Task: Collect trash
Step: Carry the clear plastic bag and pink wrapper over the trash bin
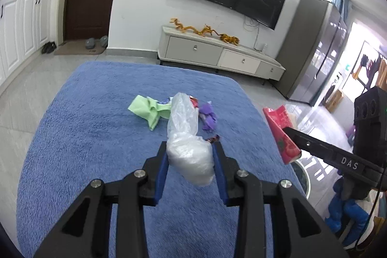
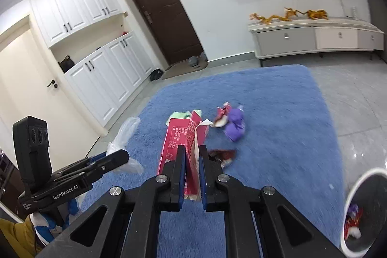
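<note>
Two tools were each closed on a piece of trash above the blue rug [image 1: 96, 137]. Left tool [image 1: 191, 158]: its blue pads pressed on the crumpled lower end of a clear plastic bag [image 1: 186, 137], whose long axis ran away from the camera, its free end pointing toward the rug's far edge. Right tool [image 2: 192, 171]: jaws nearly together, clamped on the torn edge of a flattened red carton [image 2: 176, 144], its long axis running away from the tool, the far end pointing toward the rug's far edge. On the rug, near its middle, lay a green wrapper [image 1: 147, 110], a purple wrapper [image 2: 234, 125], a small red-and-white wrapper [image 2: 221, 116], and, nearer the tools, a dark red wrapper [image 2: 222, 155]. A white bin [image 2: 358, 185] stood beside the rug's near right corner, with scraps inside.
</note>
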Demonstrator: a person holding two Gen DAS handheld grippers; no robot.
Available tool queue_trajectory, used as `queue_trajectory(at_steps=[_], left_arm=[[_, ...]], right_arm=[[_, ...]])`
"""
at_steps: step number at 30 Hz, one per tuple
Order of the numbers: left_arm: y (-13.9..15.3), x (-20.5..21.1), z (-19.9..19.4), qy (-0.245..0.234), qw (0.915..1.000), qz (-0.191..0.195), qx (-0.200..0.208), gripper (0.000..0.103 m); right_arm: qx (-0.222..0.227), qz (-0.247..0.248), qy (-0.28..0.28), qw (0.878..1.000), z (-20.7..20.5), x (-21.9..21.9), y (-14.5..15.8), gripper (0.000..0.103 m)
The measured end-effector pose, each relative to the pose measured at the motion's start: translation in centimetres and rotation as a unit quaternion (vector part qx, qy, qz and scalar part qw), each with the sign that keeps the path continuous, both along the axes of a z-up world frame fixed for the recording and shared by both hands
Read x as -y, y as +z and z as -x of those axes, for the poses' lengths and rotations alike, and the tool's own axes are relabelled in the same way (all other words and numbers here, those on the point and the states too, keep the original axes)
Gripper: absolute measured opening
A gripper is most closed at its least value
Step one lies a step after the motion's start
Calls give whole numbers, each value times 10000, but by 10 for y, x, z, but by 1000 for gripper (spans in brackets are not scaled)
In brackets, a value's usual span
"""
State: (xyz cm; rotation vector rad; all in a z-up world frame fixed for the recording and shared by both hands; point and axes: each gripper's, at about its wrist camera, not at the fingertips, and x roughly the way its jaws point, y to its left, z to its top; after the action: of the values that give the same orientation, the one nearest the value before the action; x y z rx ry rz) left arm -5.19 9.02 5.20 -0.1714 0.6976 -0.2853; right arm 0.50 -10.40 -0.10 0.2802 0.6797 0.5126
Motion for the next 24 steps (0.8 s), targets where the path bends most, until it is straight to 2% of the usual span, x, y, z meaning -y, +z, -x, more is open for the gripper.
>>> queue_trajectory(at_steps=[12, 24], left_arm=[[13, 61, 34, -418, 9965, -659, 284, 33], [13, 128, 33, -880, 9886, -1189, 282, 33]], right_arm=[[179, -58, -540, 9984, 49, 44, 4, 10], [250, -381, -1159, 9922, 67, 109, -7, 10]])
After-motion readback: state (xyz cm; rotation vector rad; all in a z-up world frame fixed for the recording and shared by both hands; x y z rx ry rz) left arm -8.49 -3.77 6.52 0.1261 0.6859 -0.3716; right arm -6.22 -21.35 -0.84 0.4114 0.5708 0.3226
